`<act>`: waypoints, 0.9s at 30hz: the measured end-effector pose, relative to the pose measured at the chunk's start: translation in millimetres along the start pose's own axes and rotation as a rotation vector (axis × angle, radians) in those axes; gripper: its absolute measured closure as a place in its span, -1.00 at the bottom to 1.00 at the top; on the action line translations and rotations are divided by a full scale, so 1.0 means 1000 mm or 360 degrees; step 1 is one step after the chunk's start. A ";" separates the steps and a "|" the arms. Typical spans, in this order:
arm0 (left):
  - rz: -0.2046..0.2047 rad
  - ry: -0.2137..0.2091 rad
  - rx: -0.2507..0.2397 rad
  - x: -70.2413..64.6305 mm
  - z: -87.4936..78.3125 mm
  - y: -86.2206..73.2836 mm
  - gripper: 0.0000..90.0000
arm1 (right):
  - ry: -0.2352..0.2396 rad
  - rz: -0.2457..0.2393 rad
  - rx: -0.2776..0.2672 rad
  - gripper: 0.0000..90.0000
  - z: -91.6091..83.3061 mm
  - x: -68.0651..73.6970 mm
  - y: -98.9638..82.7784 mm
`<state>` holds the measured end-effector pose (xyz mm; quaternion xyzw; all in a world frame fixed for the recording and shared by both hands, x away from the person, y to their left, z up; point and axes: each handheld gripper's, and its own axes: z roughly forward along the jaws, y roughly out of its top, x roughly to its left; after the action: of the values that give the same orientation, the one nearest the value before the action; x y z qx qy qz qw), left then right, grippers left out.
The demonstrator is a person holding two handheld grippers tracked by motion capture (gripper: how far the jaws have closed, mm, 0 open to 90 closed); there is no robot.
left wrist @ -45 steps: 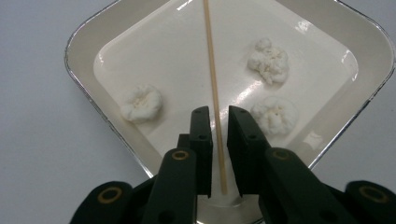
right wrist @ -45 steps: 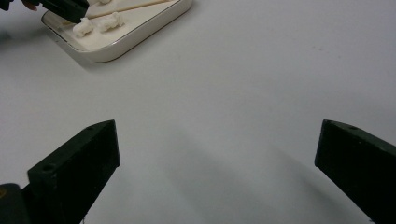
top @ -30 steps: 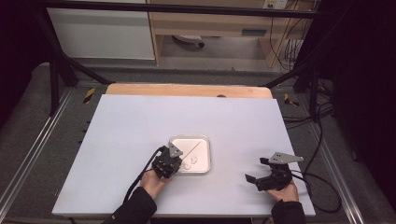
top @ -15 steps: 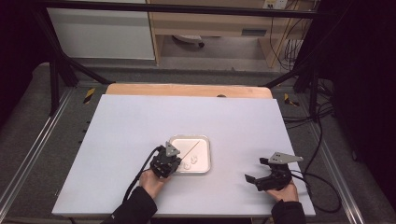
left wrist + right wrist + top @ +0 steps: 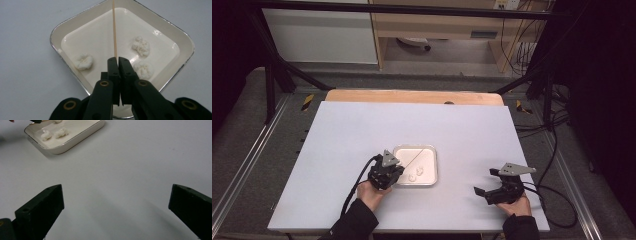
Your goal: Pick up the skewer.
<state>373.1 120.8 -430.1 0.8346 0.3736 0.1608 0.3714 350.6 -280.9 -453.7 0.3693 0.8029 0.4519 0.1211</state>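
The left gripper (image 5: pixel 117 59) has its jaws pinched together on a thin wooden skewer (image 5: pixel 114 30), which runs straight ahead from the tips over the white tray (image 5: pixel 57 35). Three white puffed pieces lie in the tray, one (image 5: pixel 84 61) to the left of the jaws and two (image 5: pixel 141 46) to their right. The right gripper (image 5: pixel 116 202) rests on the bare table (image 5: pixel 140 157) with its jaws spread wide and nothing between them, the tray far ahead and to its left.

Looks like a lab or test room set up for recording. White bench (image 5: pixel 412 125) on a wooden top, framed by black metal struts (image 5: pixel 277 70) and floor rails (image 5: pixel 242 170). Loose cables (image 5: pixel 557 145) trailing off the bench's right edge, grey carpet below, plain cabinets (image 5: pixel 319 35) and a wall socket beyond the far edge.
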 end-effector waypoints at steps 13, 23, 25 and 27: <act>0.0034 -0.0078 -0.0039 -0.001 -0.009 0.002 0.97 | -0.0042 -0.0098 0.0003 -0.98 0.004 0.010 0.008; 0.0090 -0.0148 -0.0045 -0.005 -0.013 0.005 0.96 | -0.0070 -0.0258 0.0030 -0.98 0.012 0.024 0.018; 0.0101 -0.0157 -0.0048 -0.007 -0.014 0.006 0.97 | -0.0087 -0.0312 0.0050 -0.99 0.014 0.028 0.021; 0.0115 -0.0166 -0.0048 -0.008 -0.015 0.007 0.97 | -0.0091 -0.0353 0.0056 -0.99 0.016 0.031 0.023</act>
<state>362.8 119.3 -414.8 0.8491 0.3207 0.1359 0.3970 349.1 -241.3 -439.6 0.2929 0.8429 0.4108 0.1868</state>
